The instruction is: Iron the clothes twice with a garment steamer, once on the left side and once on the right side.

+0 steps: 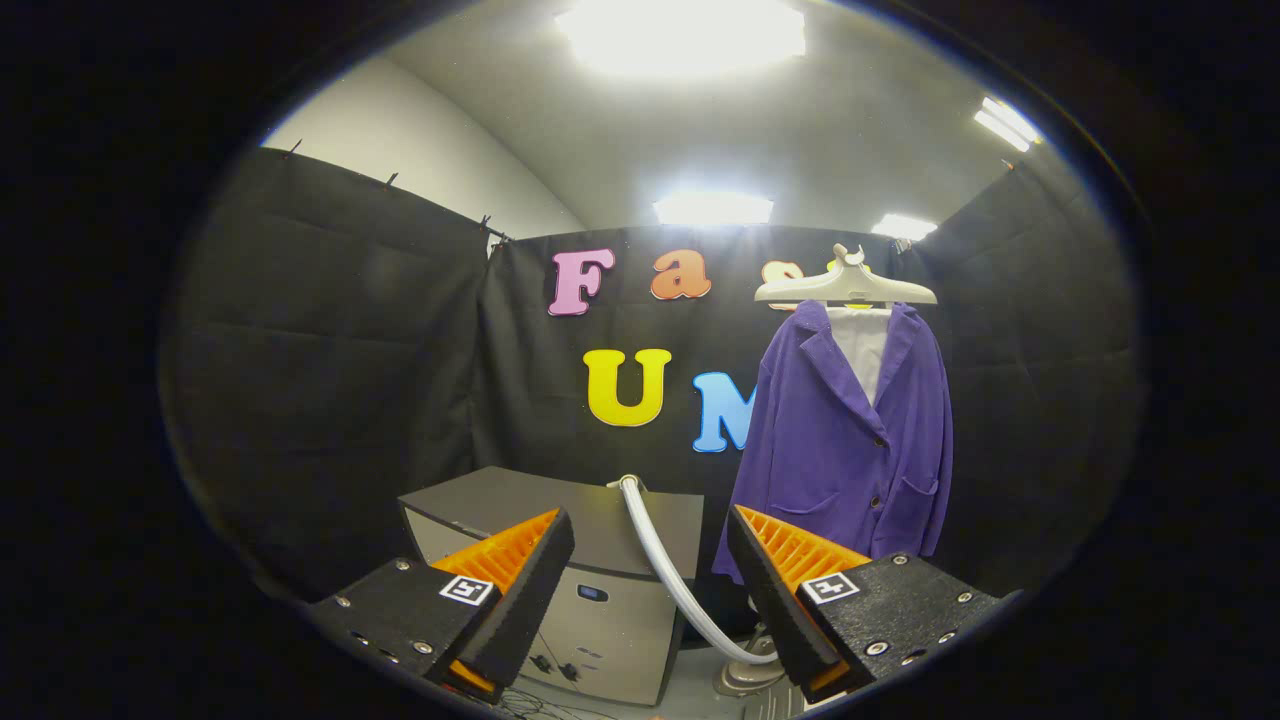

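The gripper (650,545) is hanging with its two wedge-shaped, ribbed fingers spread wide apart, gripping nothing and touching nothing. Beyond the gap between them a boxy, smooth-sided steamer base unit (590,590) is standing, with a flat dark top. A pale, flexible hose (672,575) is curving out of the rear of that top and down past the unit's right side toward a pale stand foot (745,677). Right of the unit and above the right finger, a purple soft-cloth jacket (850,440) is hanging on a cream plastic hanger (845,285), open over a white lining.
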The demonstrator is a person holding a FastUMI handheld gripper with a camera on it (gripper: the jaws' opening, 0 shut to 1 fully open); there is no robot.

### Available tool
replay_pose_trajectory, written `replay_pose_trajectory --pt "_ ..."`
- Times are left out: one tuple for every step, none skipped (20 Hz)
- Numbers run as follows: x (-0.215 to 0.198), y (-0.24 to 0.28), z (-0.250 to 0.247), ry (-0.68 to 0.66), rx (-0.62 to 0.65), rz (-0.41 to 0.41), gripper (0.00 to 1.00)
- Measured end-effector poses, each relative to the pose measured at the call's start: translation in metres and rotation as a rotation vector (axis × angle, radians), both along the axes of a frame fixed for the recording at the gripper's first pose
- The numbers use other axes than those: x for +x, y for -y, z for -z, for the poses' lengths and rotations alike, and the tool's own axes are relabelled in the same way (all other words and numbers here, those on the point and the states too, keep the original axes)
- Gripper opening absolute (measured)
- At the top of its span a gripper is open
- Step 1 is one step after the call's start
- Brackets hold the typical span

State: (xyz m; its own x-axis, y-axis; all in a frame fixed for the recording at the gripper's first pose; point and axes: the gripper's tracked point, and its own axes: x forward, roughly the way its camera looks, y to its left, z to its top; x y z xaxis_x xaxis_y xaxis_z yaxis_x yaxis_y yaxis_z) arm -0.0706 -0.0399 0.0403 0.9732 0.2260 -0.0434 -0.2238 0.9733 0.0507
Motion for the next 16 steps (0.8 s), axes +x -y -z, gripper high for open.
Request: replay_pose_trajectory --pt "0.007 -0.003 -0.004 0.0 0.013 -0.008 0.95" --pt "0.018 -0.005 -0.005 -0.007 0.018 -0.011 0.95" --pt "0.029 -0.01 0.0 -0.028 0.016 -0.019 0.95" --pt "0.041 -0.016 0.002 -0.05 0.01 -0.027 0.95" --pt "0.053 -0.022 0.001 -0.065 0.005 -0.029 0.95" --pt "0.067 -0.026 -0.003 -0.073 -0.003 -0.023 0.95" --pt "0.083 -0.031 -0.005 -0.085 -0.016 -0.013 0.95" --pt "0.099 -0.036 -0.007 -0.099 -0.032 0.002 0.95" --pt "0.116 -0.042 -0.008 -0.116 -0.05 0.013 0.95" --pt "0.132 -0.048 -0.01 -0.134 -0.067 0.025 0.95" --pt "0.15 -0.055 -0.011 -0.151 -0.081 0.04 0.95" --pt "0.167 -0.061 -0.012 -0.169 -0.093 0.055 0.96" --pt "0.185 -0.064 -0.011 -0.191 -0.107 0.079 0.96" --pt "0.202 -0.065 -0.009 -0.214 -0.137 0.118 0.95" --pt "0.218 -0.066 -0.005 -0.24 -0.165 0.151 0.96" --pt "0.234 -0.073 -0.002 -0.271 -0.183 0.166 0.95"
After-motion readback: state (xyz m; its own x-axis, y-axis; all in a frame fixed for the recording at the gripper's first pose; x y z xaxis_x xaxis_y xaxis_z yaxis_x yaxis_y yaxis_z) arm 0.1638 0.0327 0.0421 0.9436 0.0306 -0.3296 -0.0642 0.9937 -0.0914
